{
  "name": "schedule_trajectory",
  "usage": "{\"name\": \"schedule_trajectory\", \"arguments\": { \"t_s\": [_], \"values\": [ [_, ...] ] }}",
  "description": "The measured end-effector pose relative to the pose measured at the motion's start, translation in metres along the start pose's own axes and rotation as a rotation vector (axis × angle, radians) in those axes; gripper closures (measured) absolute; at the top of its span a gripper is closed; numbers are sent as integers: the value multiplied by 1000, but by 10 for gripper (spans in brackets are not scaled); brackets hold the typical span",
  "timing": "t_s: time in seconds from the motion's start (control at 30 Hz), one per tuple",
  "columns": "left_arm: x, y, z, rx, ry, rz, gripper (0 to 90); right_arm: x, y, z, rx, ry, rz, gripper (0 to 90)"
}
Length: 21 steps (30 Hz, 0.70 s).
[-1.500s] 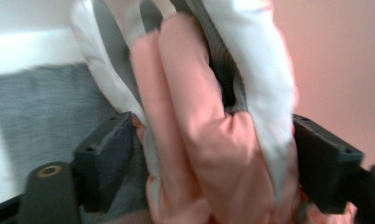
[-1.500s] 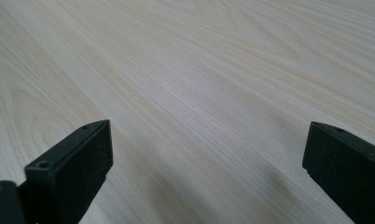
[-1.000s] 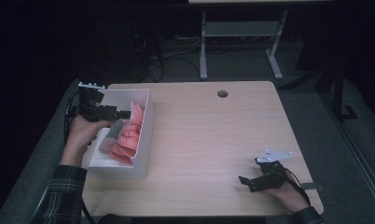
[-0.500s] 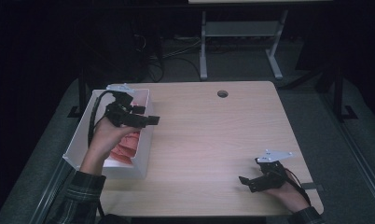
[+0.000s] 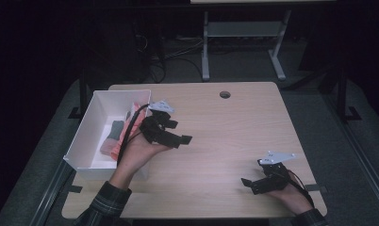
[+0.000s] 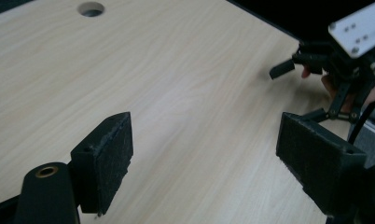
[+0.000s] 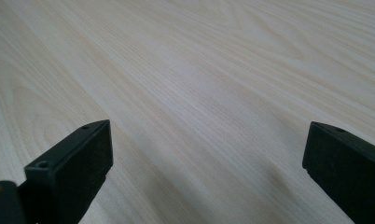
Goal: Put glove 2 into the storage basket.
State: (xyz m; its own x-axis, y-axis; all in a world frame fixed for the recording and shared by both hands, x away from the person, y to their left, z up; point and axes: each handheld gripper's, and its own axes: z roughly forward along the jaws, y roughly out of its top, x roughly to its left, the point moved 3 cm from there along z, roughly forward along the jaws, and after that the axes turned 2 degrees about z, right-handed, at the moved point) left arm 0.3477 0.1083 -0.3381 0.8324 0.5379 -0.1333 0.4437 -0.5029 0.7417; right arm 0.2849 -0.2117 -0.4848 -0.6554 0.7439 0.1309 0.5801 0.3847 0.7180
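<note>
Grippers, two. The left gripper (image 5: pixel 178 136) is held above the table (image 5: pixel 234 141) left of frame centre in the high view, just right of the bin, its jaws pointed toward the right. In the left gripper view the jaws are spread wide with bare wood between them; nothing is held. The right gripper (image 5: pixel 249 183) is seen at the lower right of the high view, low over the table's near edge, jaws pointed left. In the right gripper view its jaws stand wide apart over bare wood grain, empty. The same gripper is caught at the upper right of the left gripper view.

Containers, one. A white rectangular bin (image 5: pixel 86 136) is placed at the left of the high view, on the table's left edge.

Contents of bin: a pink-orange soft item (image 5: pixel 119 141) lies along the right side, partly hidden by the left hand (image 5: pixel 138 153) and cable; a grey-green item (image 5: pixel 115 129) lies just left of it, touching. The exact count of pieces cannot be told.

Table, one, light wood, with one round cable hole (image 5: pixel 225 94) near its far edge.
</note>
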Motion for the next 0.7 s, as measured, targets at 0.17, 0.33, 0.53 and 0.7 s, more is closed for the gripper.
{"name": "schedule_trajectory", "arguments": {
  "t_s": [0.17,0.33,0.53,0.7],
  "values": [
    [-14,-12,22,24,-28,26,184,0,0,0,-2,0,-2,13],
    [-23,-24,40,33,-39,42,183,0,0,0,5,0,-5,12],
    [-28,-42,60,58,-38,69,183,1,0,1,5,3,-8,13],
    [-29,-59,77,95,-33,97,181,2,-1,1,8,7,-12,13]
  ]
}}
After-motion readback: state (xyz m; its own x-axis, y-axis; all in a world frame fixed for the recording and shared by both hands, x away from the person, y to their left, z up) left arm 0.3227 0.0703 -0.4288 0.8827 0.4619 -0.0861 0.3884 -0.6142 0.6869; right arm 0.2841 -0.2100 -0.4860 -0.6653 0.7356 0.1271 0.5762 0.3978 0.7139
